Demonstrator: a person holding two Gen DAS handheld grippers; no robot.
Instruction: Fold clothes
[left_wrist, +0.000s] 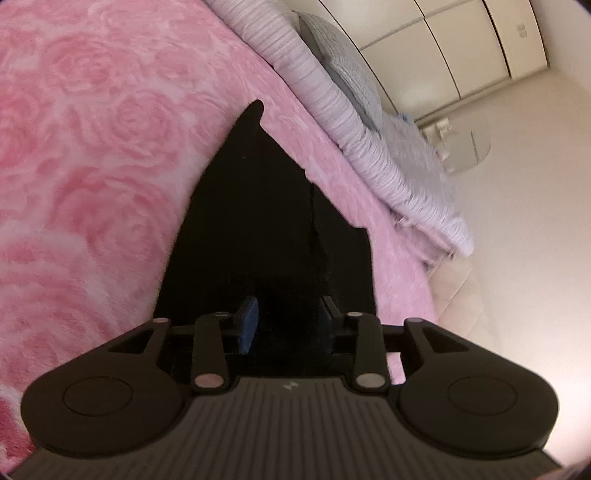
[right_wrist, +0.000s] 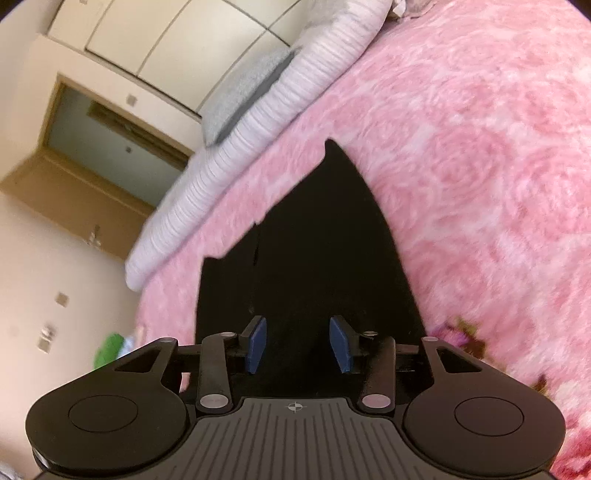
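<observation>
holding both grippers spread over the black garment (left_wrist: 258, 221) on the bed (left_wrist: 92, 147): left gripper (left_wrist: 288, 323) and right gripper (right_wrist: 298, 345) pinch nothing; its long axis runs ahead toward the pillow (right_wrist: 258, 122) edge.

Both the left gripper (left_wrist: 286, 323) and the right gripper (right_wrist: 298, 345) point downward, jaws parted, blue pads apart.

A home bedroom: pink rose blanket (left_wrist: 110, 147), pillows (right_wrist: 258, 122), wardrobe doors (left_wrist: 443, 48).
</observation>
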